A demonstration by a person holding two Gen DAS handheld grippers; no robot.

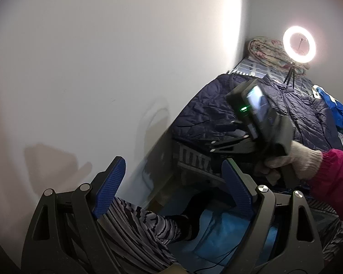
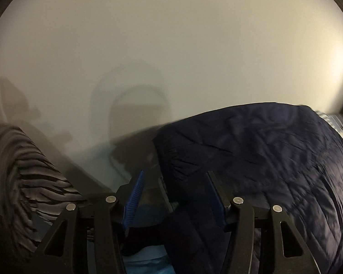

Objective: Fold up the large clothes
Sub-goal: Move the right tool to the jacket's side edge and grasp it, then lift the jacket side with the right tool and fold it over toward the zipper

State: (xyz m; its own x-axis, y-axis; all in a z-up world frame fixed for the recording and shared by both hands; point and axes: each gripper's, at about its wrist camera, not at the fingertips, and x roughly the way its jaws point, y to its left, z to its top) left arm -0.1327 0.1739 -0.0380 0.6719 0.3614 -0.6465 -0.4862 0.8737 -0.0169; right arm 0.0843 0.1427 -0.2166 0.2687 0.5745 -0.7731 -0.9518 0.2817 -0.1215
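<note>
1. The navy quilted jacket (image 1: 258, 105) lies spread on the bed (image 1: 251, 67), filling the 2-to-3 o'clock part of the left wrist view. Its near hem hangs just over the bed's edge, beside the wall.
2. In the right wrist view the jacket (image 2: 263, 150) sits at 3 to 5 o'clock. A dark flap of it falls between the fingers of the right gripper (image 2: 173, 196), whose jaws stand apart and do not yet pinch the cloth.
3. Judgement: the step is taking hold of the hem corner. Push the flap deep between the pads before closing, so the slippery shell does not slide out.
4. The left gripper (image 1: 171, 182) hangs at 6 o'clock, its jaws wide and holding nothing, aimed at the gap beside the bed. It should move toward 2 o'clock to take the matching corner, so both lift evenly.
5. Further out, the ring light (image 1: 299, 44) stands at 1 o'clock; keep the lifted cloth away from its tripod.
</note>
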